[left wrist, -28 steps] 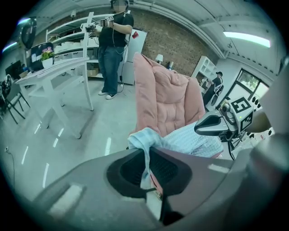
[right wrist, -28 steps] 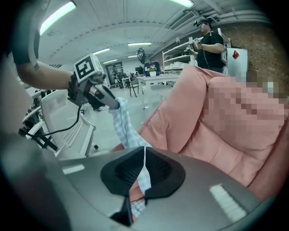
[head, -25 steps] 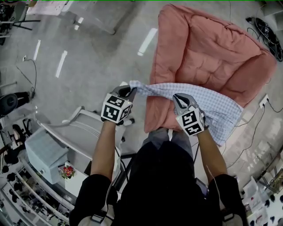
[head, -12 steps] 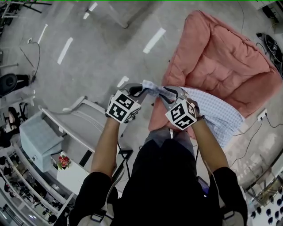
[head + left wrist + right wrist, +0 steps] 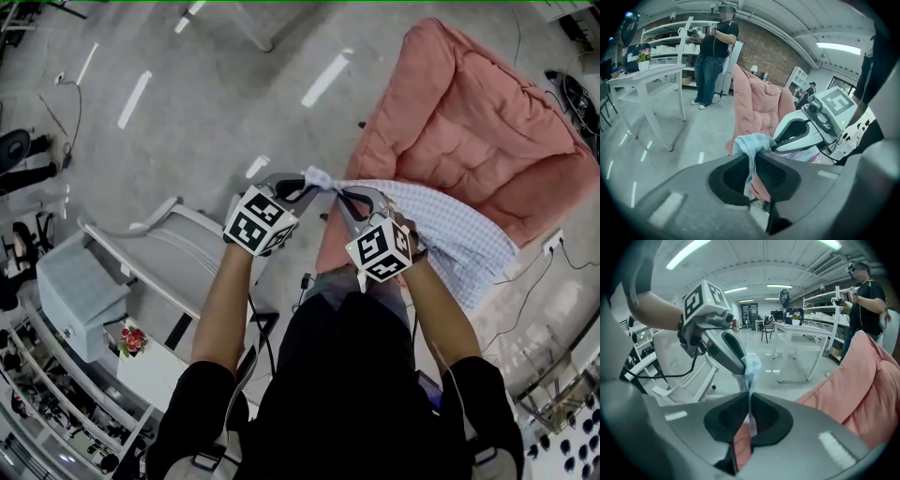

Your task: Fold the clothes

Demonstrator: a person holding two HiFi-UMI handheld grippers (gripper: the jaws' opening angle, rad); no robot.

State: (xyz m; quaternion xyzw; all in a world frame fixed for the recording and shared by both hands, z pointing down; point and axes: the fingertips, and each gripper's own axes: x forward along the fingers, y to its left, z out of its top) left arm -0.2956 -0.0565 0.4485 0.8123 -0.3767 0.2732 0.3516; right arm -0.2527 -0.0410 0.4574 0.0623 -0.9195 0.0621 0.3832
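A blue checked shirt (image 5: 450, 225) hangs from both grippers over a pink quilt (image 5: 469, 103) on the floor. My left gripper (image 5: 302, 187) is shut on a bunched corner of the shirt (image 5: 750, 143), which passes down between its pads (image 5: 752, 157). My right gripper (image 5: 345, 195) sits right beside it, tips almost touching. Its jaws are closing, and the pads (image 5: 750, 399) pinch a thin fold of the shirt (image 5: 751, 366). The rest of the shirt trails to the right behind the right gripper.
A white table frame (image 5: 159, 253) and a grey box (image 5: 80, 300) stand to my left. Cables (image 5: 572, 66) lie at the far right. Another person (image 5: 715, 51) stands by white shelves beyond the quilt (image 5: 754, 103).
The right gripper has slid left along the shirt's top edge until it is next to the left gripper. The stretch of shirt between them has gone.
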